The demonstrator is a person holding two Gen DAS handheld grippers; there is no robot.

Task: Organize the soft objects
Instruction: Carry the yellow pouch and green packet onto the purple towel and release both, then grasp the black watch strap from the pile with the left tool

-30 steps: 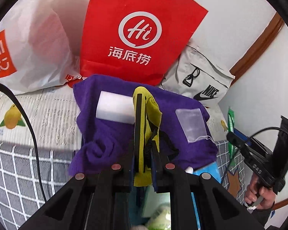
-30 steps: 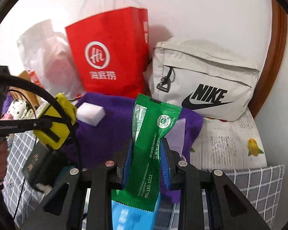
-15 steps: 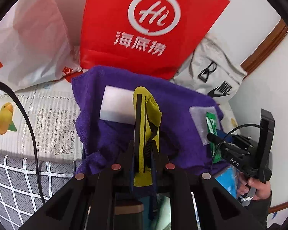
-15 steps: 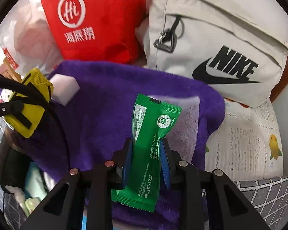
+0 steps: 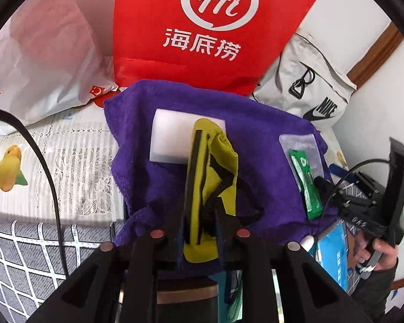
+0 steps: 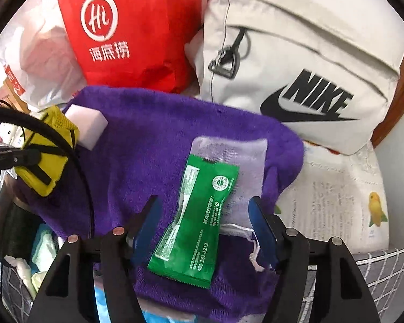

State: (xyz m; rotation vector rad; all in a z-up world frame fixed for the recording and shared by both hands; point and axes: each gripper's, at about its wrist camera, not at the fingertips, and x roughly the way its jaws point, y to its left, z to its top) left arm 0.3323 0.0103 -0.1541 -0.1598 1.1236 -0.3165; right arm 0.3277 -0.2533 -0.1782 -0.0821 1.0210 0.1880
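Observation:
A purple towel (image 5: 159, 177) (image 6: 153, 145) lies spread in front of me. On it rest a white foam block (image 5: 169, 137) (image 6: 86, 126), a translucent drawstring pouch (image 6: 245, 167) (image 5: 301, 145) and a green sachet (image 6: 199, 215) (image 5: 307, 185). My left gripper (image 5: 202, 215) is shut on a yellow pouch with black straps (image 5: 215, 172) (image 6: 44, 156), held just above the towel by the foam block. My right gripper (image 6: 204, 223) is open, its jaws either side of the green sachet, which lies free on the towel.
A red paper bag (image 5: 207, 27) (image 6: 126, 27), a white plastic bag (image 5: 40, 53) and a beige Nike bag (image 6: 296, 62) (image 5: 309, 91) stand behind the towel. Bedding with a bird print (image 5: 40, 161) lies around. Blue packets (image 5: 334, 253) sit under the towel's near edge.
My right gripper has opened and let go of the green sachet, which now lies on the towel over the translucent pouch. My left gripper moved closer to the towel, still holding the yellow pouch.

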